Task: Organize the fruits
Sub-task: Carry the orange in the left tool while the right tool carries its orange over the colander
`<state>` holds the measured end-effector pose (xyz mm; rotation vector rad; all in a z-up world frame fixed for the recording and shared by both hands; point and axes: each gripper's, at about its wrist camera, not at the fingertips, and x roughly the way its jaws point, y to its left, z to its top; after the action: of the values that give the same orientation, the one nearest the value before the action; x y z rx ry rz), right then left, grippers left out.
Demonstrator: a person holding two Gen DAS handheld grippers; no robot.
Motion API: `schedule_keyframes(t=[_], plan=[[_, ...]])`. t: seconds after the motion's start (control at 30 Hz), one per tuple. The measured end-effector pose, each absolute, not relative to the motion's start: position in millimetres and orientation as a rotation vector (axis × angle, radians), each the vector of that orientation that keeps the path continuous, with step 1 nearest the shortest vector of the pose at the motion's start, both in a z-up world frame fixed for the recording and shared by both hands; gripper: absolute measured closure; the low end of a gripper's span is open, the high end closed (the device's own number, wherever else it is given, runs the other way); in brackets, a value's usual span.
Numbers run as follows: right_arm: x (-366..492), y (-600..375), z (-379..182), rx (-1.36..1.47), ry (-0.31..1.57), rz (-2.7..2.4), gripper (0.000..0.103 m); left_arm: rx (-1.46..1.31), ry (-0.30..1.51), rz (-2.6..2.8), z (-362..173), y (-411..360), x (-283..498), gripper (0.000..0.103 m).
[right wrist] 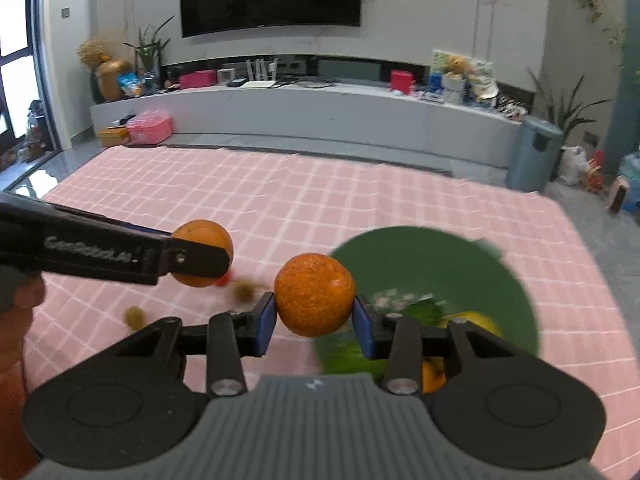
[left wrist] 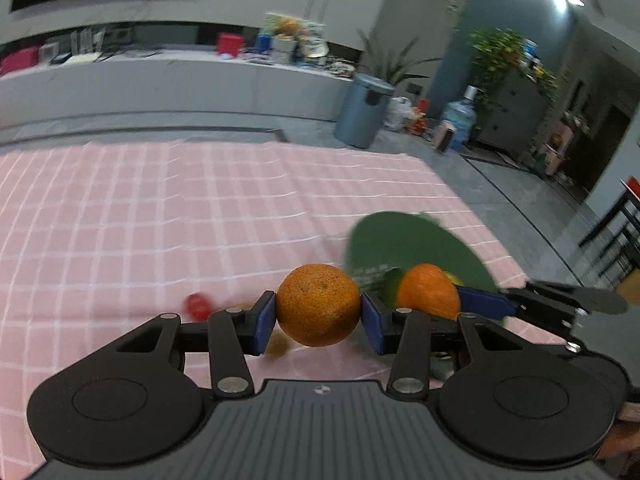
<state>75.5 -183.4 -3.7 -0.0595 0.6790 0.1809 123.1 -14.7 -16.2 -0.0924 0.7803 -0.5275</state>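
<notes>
Left gripper (left wrist: 319, 316) clamps an orange (left wrist: 318, 305) above the pink checked cloth (left wrist: 180, 216); right gripper (left wrist: 428, 304) beside it holds a second orange (left wrist: 427, 291) before a green bowl (left wrist: 408, 240).

The green bowl (right wrist: 440, 264) is smeared by motion in both views, and its near side is hidden behind the right gripper (right wrist: 315, 320); the yellow and green fruit (right wrist: 472, 320) inside show only in slivers, too blurred to name. From the left wrist, the second orange (left wrist: 428, 294) is partly covered by a blue pad (left wrist: 372, 320). The small red thing (left wrist: 197, 306) on the pink cloth (left wrist: 200, 208) is a blur, as are the brownish blobs (right wrist: 135, 316) near it. From the right wrist, the other orange (right wrist: 202, 240) is half covered by the left gripper (right wrist: 200, 260), whose body is cut off at the left edge.
</notes>
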Motion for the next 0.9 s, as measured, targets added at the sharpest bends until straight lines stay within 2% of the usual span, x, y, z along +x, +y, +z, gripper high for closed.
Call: schedule_keyframes(t=[0.37,0.9], plan=[[130,-254,-4,-0.067,0.728,0.076,0.065,0.187,0.805,-0.571,-19,-112,146,0.052],[187,-270,-46,-0.089,0.851,0.112,0.065,0.374,0.868,-0.52,-54,-145,173,0.051]])
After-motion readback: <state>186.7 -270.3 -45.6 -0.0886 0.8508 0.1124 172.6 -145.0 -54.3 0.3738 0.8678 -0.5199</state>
